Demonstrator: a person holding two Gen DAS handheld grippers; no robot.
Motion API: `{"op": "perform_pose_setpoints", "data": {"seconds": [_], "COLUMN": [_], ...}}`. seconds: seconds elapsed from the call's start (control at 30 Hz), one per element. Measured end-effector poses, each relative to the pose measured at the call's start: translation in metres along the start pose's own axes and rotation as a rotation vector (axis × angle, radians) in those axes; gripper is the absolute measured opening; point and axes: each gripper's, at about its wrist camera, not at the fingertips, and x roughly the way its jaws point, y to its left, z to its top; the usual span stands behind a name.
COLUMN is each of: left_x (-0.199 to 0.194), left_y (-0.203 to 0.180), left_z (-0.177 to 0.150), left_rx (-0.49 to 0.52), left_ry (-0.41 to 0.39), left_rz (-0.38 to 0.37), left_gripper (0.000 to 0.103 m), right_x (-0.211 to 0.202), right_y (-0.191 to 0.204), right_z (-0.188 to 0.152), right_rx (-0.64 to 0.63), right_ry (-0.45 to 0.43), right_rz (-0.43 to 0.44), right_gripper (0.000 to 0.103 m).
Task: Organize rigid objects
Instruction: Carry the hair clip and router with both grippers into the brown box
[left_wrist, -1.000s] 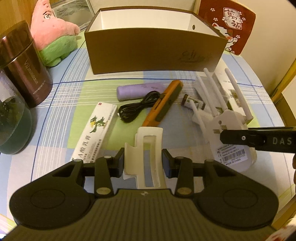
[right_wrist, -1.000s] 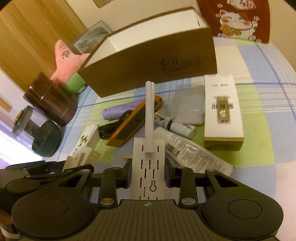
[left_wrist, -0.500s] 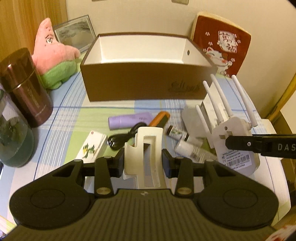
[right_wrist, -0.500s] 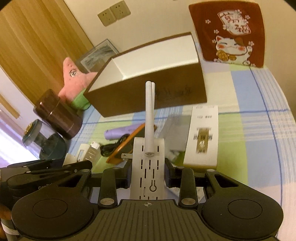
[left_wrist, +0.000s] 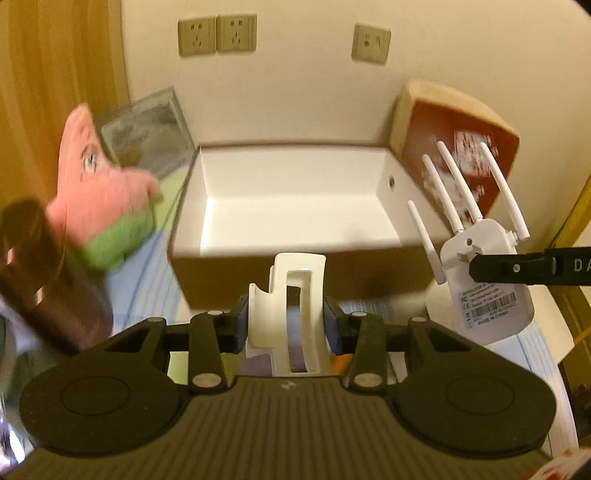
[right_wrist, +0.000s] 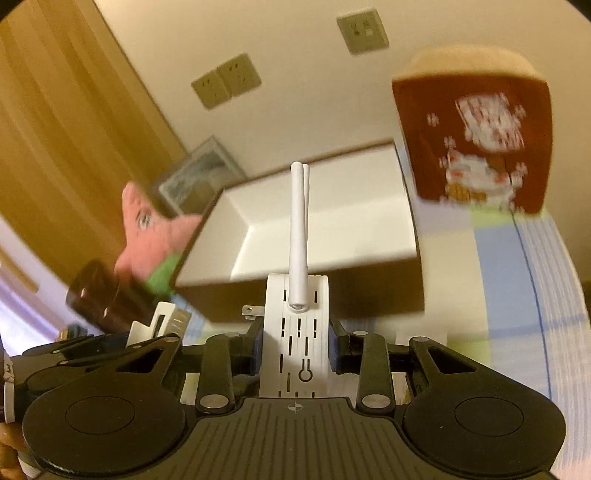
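My left gripper is shut on a white hair claw clip, held in the air just before the near wall of the brown box with a white inside. My right gripper is shut on a white Wi-Fi repeater with several antennas, also raised before the box. The repeater and one right finger show at the right of the left wrist view. The clip and left gripper show at the lower left of the right wrist view.
A pink and green starfish plush and a dark brown canister stand left of the box. A framed picture leans on the wall behind. A red cat-print cushion stands right of the box. The checked tablecloth runs to the right.
Both grippers have risen with their objects and moved toward the box, so its white inside now shows from above. The items lying on the table have dropped out of view.
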Motion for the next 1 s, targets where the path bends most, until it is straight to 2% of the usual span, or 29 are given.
{"op": "perform_pose_setpoints", "data": {"seconds": [0.2,0.43,0.63,0.8,1.0], "left_x": [0.030,0.083,0.128,0.162,0.185], "left_y": [0.018,0.035,0.045,0.048,0.052], "left_z": [0.052,0.089,0.096,0.092,0.088], "left_rx": [0.021,0.025,0.033,0.039,0.041], "left_ry": [-0.032,0.009,0.078,0.140,0.185], "left_rz": [0.000,0.013,0.011,0.017,0.030], "left_gripper": [0.036,0.036,0.036,0.036,0.036], "right_x": [0.034,0.088,0.135,0.166,0.192], "right_y": [0.013,0.014,-0.001,-0.015,-0.025], "right_z": [0.051,0.087,0.095,0.086,0.072], "right_rx": [-0.025,-0.063,-0.074,-0.081,-0.101], "right_ry": [-0.039,-0.010,0.062,0.150,0.227], "right_rz": [-0.062,-0.165,-0.258,-0.317,-0.363], "right_gripper": [0.030,0.030,0.030,0.030,0.030]}}
